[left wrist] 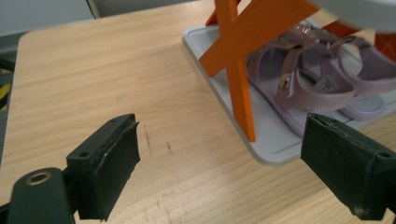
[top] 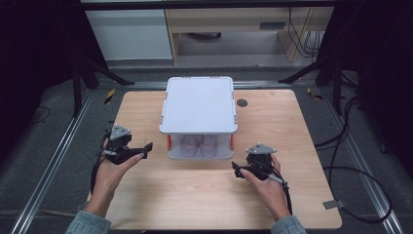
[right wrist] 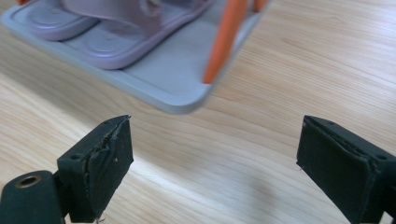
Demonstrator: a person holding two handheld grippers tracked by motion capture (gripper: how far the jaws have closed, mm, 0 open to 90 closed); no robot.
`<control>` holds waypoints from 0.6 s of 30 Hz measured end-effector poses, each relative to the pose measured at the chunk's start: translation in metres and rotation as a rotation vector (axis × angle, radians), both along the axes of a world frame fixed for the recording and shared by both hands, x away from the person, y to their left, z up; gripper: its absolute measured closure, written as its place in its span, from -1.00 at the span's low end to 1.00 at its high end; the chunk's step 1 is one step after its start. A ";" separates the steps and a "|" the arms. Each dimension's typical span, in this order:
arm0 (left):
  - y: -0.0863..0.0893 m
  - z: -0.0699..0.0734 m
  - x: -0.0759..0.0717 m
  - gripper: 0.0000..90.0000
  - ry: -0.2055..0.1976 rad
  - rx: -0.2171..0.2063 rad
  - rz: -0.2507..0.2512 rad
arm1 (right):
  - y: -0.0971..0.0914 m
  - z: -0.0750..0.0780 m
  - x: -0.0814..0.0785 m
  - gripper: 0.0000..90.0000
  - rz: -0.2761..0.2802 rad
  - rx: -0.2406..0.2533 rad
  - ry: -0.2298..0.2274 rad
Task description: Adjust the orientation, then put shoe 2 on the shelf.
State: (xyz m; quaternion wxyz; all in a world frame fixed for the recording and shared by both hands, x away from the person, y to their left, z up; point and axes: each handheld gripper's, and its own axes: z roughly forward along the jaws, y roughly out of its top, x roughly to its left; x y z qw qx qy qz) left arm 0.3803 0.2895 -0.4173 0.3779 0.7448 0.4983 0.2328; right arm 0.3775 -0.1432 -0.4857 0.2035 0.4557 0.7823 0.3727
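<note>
High view: small shelf rack mid-table, lilac sandals on its lower tray. Left gripper and right gripper flank its near corners, jaws wide, empty. Left sits slightly nearer; rack's long axis runs near-to-far.

A two-tier shoe rack stands upright on the far half of the tabletop, squarely between the two sides. Its flat white top shelf is bare; its pale grey bottom shelf rests directly on the wood. Orange struts, crossed in an X at the side, join the two shelves. On the bottom shelf lies a pair of lilac sandals side by side, soles down, each with straps and a small buckle. In the high view they sit beneath the top shelf, seen through the open front of the rack.
</note>
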 end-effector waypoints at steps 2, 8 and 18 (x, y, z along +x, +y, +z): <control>0.001 -0.005 0.001 -0.79 0.014 0.007 0.000 | -0.008 0.001 0.002 -0.76 -0.010 0.001 0.003; 0.006 -0.016 0.005 -0.82 0.056 0.024 0.007 | -0.028 0.004 0.006 -0.77 -0.037 0.001 0.006; 0.014 -0.037 0.015 -0.86 0.106 0.078 0.007 | -0.056 0.005 0.013 -0.80 -0.068 0.007 0.009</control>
